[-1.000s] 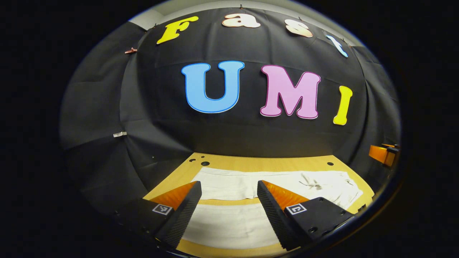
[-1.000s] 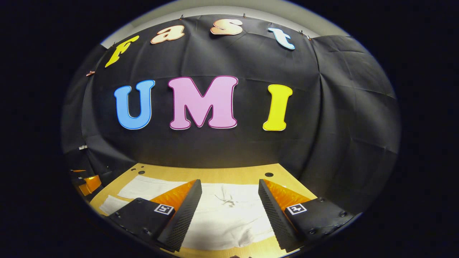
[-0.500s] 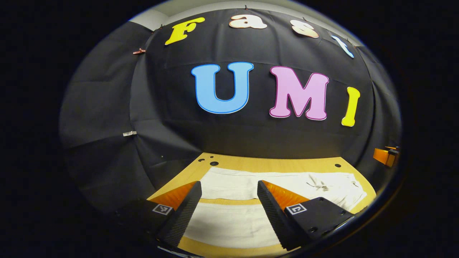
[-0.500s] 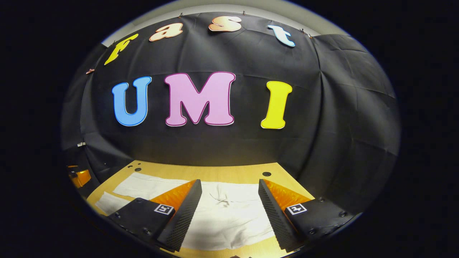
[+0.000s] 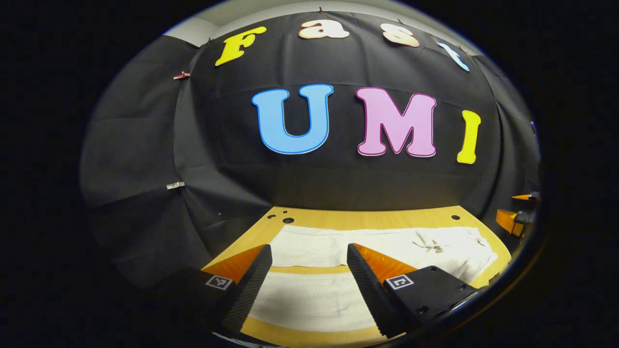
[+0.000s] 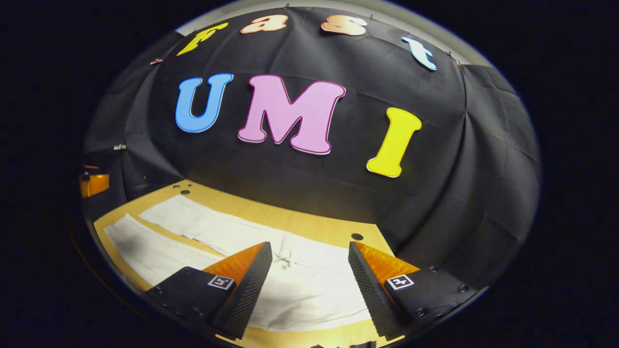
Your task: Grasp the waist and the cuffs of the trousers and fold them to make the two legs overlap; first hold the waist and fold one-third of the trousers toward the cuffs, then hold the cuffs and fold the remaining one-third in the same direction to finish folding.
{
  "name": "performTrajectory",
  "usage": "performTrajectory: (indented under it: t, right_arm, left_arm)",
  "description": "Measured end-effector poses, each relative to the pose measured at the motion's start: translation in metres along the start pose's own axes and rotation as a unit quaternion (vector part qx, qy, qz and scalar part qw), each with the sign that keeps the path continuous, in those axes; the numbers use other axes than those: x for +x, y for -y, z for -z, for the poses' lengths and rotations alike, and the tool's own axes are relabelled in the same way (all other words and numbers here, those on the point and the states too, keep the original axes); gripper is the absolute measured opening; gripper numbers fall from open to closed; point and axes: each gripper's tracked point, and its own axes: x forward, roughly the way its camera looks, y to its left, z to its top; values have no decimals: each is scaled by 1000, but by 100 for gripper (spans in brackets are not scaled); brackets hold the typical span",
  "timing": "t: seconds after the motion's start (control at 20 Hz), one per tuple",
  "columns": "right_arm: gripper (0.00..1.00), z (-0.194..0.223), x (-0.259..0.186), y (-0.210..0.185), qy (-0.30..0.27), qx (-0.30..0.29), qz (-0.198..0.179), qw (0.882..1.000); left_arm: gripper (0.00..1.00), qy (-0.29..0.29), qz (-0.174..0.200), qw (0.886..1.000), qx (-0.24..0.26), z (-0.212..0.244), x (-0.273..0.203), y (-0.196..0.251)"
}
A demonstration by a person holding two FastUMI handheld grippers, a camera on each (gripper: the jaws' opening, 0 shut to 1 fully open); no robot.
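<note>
readable text: none | signs: square black-and-white coded tags (image 5: 398, 281) on finger bases of left gripper (image 5: 309, 249) and right gripper (image 6: 309, 246) | tag content: pattern only, not legible as letters or numbers

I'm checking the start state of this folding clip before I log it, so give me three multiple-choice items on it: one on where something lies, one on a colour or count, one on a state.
1. Where do the trousers lie?
A. Flat on the wooden table
B. Hung on the booth wall
C. Draped over a gripper

2. What colour are the trousers?
A. Dark blue
B. White
C. Red

3. How do the legs lie?
A. Stacked one on the other
B. Rolled up
C. Spread apart, with a strip of table between them

Answers:
1 A, since the cloth is spread on the tabletop.
2 B, since the fabric is white against the wood.
3 C, since bare wood shows between the two legs, and the left gripper and right gripper are both open above the cloth, holding nothing.
</note>
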Motion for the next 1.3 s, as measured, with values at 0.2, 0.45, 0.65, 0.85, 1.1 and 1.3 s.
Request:
performTrajectory:
  t: [0.2, 0.45, 0.65, 0.85, 1.1, 1.3]
  right_arm:
    - [98, 28, 11, 24, -26, -83, -17, 996]
    - [98, 71, 22, 55, -59, -201, -51, 976]
    - [98, 110, 27, 79, -82, -266, -98, 956]
    - [98, 154, 35, 103, -96, -351, -137, 921]
    - [98, 211, 34, 125, -126, -425, -185, 877]
    - [98, 258, 33, 139, -166, -463, -215, 844]
  left_arm:
    - [99, -25, -12, 1000, -9, 17, -5, 10]
    - [99, -42, -28, 999, -11, 32, -11, 18]
    - [99, -56, -45, 997, -16, 44, -10, 22]
    - [99, -69, -64, 996, -15, 55, -7, 25]
    - [99, -89, -82, 992, -27, 72, -10, 30]
    - [99, -101, -77, 992, -3, 81, -8, 35]
